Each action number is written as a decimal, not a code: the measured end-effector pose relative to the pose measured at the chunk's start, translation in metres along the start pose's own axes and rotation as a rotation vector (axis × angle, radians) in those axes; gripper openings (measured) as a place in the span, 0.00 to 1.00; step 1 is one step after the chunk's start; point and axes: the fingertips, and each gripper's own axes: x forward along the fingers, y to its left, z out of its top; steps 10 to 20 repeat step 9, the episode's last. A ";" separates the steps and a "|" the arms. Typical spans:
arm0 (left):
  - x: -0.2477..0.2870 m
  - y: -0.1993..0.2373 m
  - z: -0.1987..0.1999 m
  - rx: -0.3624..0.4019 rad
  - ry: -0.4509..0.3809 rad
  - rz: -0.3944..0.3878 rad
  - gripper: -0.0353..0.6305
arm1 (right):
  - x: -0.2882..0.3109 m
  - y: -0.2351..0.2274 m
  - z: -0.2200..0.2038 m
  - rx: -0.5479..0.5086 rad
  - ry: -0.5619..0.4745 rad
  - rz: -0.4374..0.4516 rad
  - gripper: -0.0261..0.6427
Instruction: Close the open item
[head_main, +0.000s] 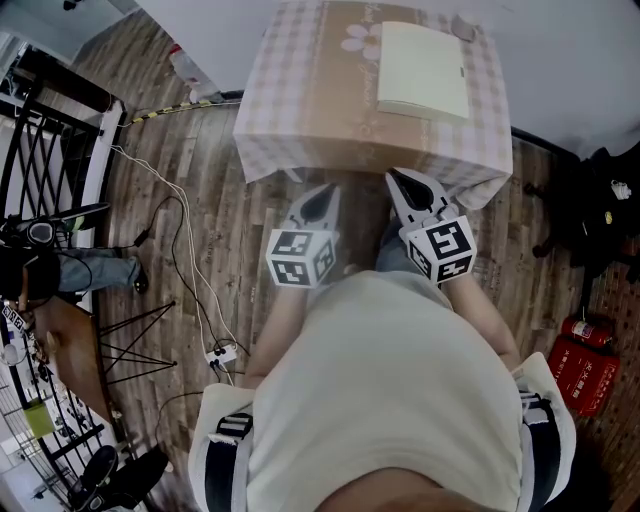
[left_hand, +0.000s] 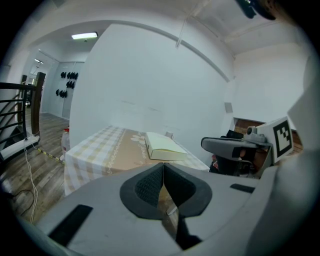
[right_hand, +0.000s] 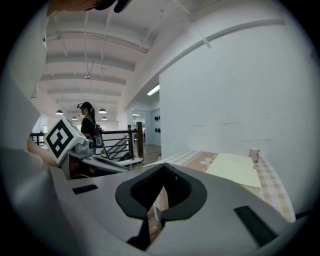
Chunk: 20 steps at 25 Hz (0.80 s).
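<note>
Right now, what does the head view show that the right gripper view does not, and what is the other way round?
Only the head view shows a white power strip on the floor and a red fire extinguisher at the right. Only the right gripper view shows a ceiling light and a standing person far behind. Both views show the table with its checked cloth, the pale book lying closed on it, and the left gripper.
</note>
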 end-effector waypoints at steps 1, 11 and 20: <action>0.000 0.000 0.000 0.001 0.001 -0.001 0.06 | 0.000 0.000 0.000 0.001 0.000 -0.001 0.04; 0.000 -0.001 -0.002 0.009 -0.001 -0.001 0.06 | -0.001 0.000 -0.002 0.016 -0.004 0.013 0.04; 0.000 -0.001 -0.002 0.009 -0.001 -0.001 0.06 | -0.001 0.000 -0.002 0.016 -0.004 0.013 0.04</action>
